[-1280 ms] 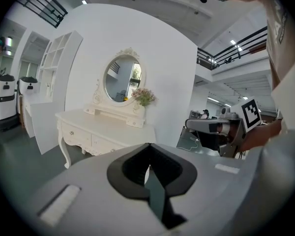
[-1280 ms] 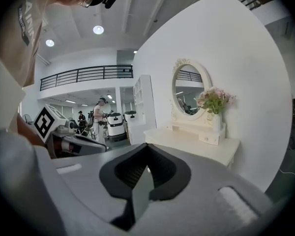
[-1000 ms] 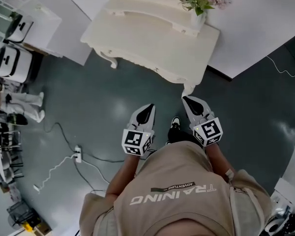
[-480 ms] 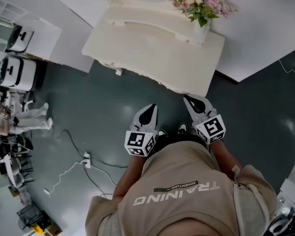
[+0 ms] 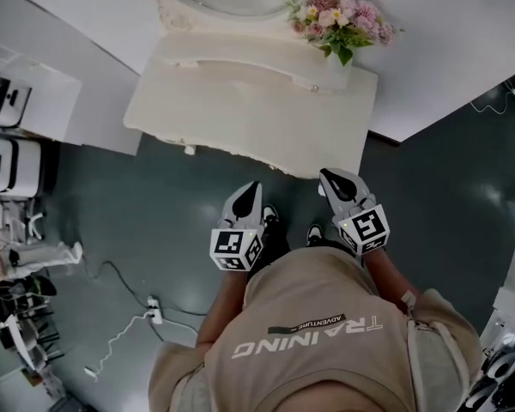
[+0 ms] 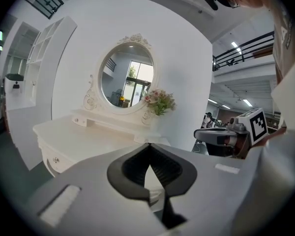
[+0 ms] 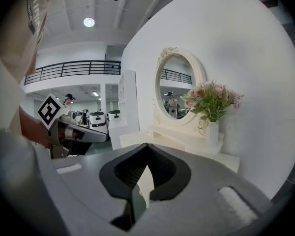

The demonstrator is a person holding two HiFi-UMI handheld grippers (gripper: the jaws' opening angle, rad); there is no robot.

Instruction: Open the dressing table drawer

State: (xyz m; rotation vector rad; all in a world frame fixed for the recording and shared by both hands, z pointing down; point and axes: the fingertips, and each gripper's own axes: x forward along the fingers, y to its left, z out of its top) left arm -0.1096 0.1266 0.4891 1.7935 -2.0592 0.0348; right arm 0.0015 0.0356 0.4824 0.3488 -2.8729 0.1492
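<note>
Cabinet: white cabinet (image 5: 43,101) at the far left of the head view, against the wall, just beside the dressing table.
Cable: white cable (image 5: 112,269) lies looped on the dark floor (image 5: 154,204) and ends at a power strip (image 5: 154,312), well apart from the person's shoes (image 5: 269,217).
Dressing table: cream dressing table (image 5: 240,110) stands against the white wall, straight ahead of both grippers; its surface is bare towards the front edge.
Drawer: in the left gripper view the drawer front (image 6: 54,159), with a small round knob, sits under the surface's left front edge and looks flush with the frame, neither gripper touching it.
Mirror: oval mirror (image 6: 127,80) in a carved frame rises from the back of the surface.
Left gripper: left gripper (image 5: 249,197) is held out over the floor, just short of the table's front edge; its fingers (image 6: 137,168) meet at the tips with nothing between them.
Flowers: pink flowers (image 5: 339,20) in a white vase (image 5: 335,67) stand at the surface's back right corner, beside the mirror.
Right gripper: right gripper (image 5: 333,178) points at the table's front right edge, near it; its fingers (image 7: 160,171) are also closed tip to tip and hold nothing.
</note>
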